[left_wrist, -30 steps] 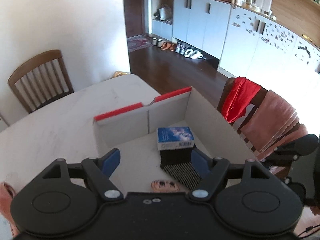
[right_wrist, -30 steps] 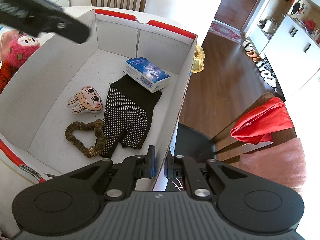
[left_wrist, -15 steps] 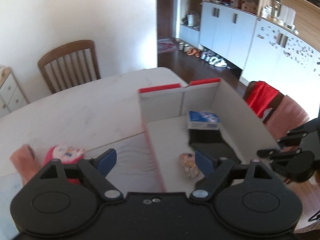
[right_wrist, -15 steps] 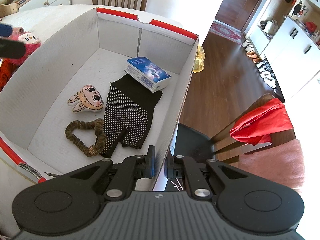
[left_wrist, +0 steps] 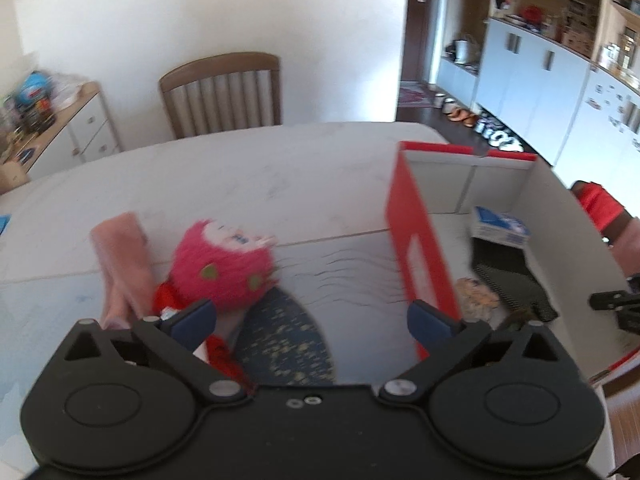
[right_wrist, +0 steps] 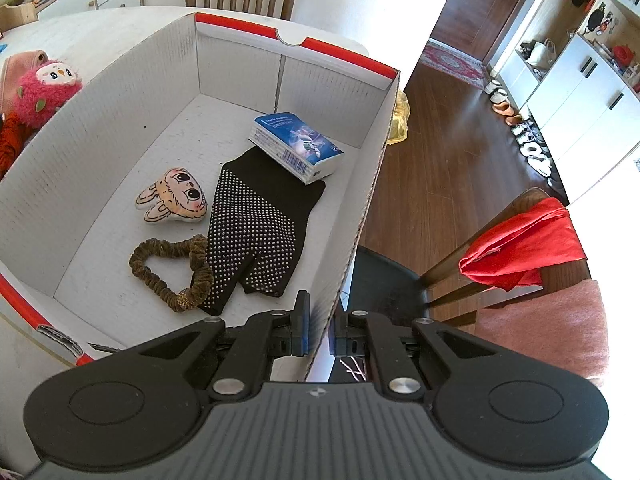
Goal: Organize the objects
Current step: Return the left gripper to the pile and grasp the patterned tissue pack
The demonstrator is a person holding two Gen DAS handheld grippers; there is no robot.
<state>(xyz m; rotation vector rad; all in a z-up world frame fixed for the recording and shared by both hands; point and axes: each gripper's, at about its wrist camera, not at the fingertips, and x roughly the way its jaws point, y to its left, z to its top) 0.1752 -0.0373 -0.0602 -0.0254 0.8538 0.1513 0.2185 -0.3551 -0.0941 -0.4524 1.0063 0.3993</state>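
Note:
A white cardboard box (right_wrist: 120, 92) with red edges (left_wrist: 420, 248) holds a blue tissue pack (right_wrist: 298, 146), a black dotted glove (right_wrist: 256, 232), a bunny-face toy (right_wrist: 174, 198) and a brown scrunchie (right_wrist: 168, 264). My right gripper (right_wrist: 319, 330) is shut on the box's near right wall. Outside the box, on the table, a pink plush owl (left_wrist: 222, 264) lies beside a pink cloth (left_wrist: 122, 256). My left gripper (left_wrist: 312, 316) hovers open just in front of the owl, with nothing between its fingers.
A blue patterned mat (left_wrist: 284, 344) lies under the left gripper. A wooden chair (left_wrist: 222, 92) stands behind the white table (left_wrist: 240, 176). Another chair with red cloth (right_wrist: 520, 240) and pink towel (right_wrist: 540, 328) stands right of the box. A cabinet (left_wrist: 60, 132) is at far left.
My left gripper has swung left, from over the box interior to the table beside it, now facing the pink owl. The right gripper stayed clamped on the box wall.

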